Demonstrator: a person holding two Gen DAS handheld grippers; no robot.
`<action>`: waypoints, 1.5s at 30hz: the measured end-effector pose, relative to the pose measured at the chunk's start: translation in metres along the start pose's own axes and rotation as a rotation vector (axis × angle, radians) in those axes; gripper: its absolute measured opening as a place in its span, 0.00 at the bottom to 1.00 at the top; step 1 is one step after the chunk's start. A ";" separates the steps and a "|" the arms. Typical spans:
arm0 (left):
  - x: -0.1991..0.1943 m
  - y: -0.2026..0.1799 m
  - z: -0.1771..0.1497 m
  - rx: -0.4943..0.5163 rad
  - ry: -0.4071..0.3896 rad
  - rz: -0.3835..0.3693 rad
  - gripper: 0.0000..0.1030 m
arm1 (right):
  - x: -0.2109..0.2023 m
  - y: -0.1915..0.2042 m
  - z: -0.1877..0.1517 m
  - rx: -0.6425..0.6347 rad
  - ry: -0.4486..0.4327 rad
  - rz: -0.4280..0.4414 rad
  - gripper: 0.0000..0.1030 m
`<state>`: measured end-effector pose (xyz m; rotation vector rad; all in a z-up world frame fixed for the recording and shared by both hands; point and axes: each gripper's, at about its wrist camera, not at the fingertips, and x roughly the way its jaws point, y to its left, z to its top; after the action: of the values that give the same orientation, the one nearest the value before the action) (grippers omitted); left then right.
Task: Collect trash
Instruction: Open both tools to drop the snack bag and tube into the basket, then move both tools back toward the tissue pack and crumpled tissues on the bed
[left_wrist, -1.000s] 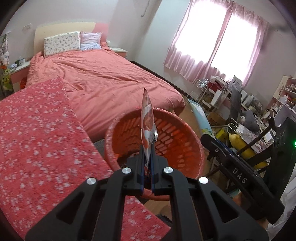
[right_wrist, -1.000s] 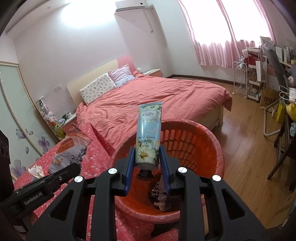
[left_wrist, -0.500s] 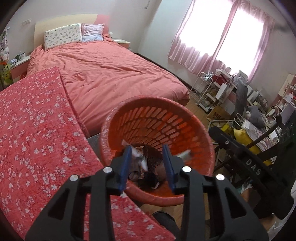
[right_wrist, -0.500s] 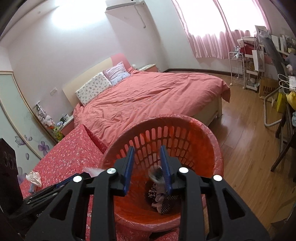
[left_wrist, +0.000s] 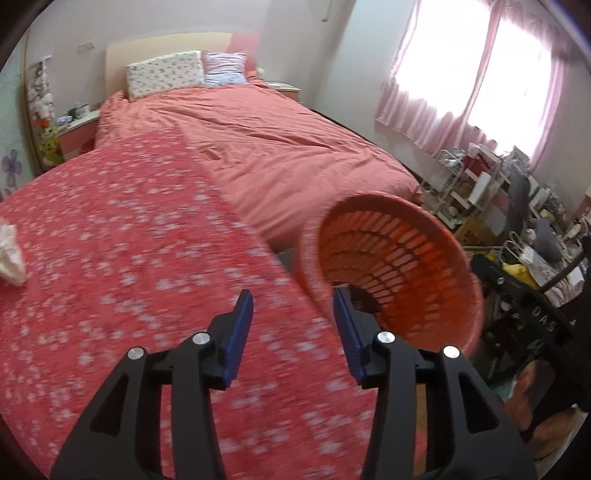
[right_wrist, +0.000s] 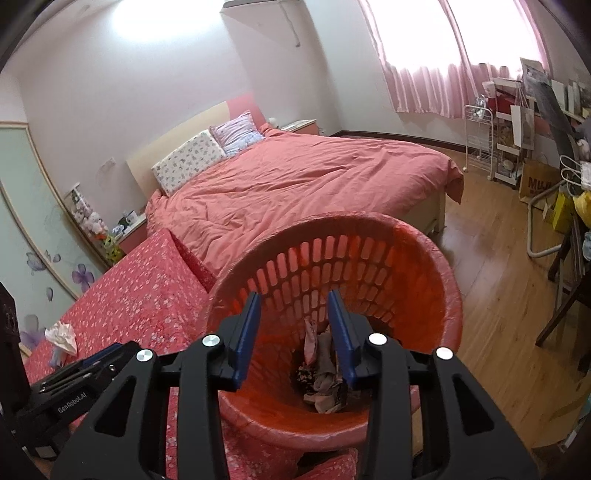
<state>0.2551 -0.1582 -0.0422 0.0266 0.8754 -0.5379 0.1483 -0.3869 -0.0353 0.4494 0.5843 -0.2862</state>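
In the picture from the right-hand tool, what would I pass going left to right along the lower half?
Crumpled tissue on the flowered red cover → the other tool, the left gripper → the orange basket with the right gripper over it, jaws opening and empty → wooden floor.

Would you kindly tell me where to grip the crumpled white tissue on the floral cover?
Pinch the crumpled tissue across its raised upper folds, coming from above. It lies loose in a soft heap on the floral cover, so its top bunch offers a better bite than its edges.
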 end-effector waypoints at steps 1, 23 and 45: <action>-0.005 0.011 -0.002 -0.012 -0.002 0.022 0.45 | 0.000 0.004 -0.001 -0.007 0.002 0.002 0.38; -0.088 0.232 -0.033 -0.338 -0.067 0.432 0.56 | 0.011 0.118 -0.031 -0.219 0.082 0.112 0.42; -0.084 0.351 -0.021 -0.483 -0.028 0.565 0.55 | 0.038 0.212 -0.065 -0.376 0.177 0.216 0.42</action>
<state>0.3575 0.1883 -0.0618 -0.1689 0.9038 0.2063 0.2295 -0.1775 -0.0376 0.1712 0.7389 0.0722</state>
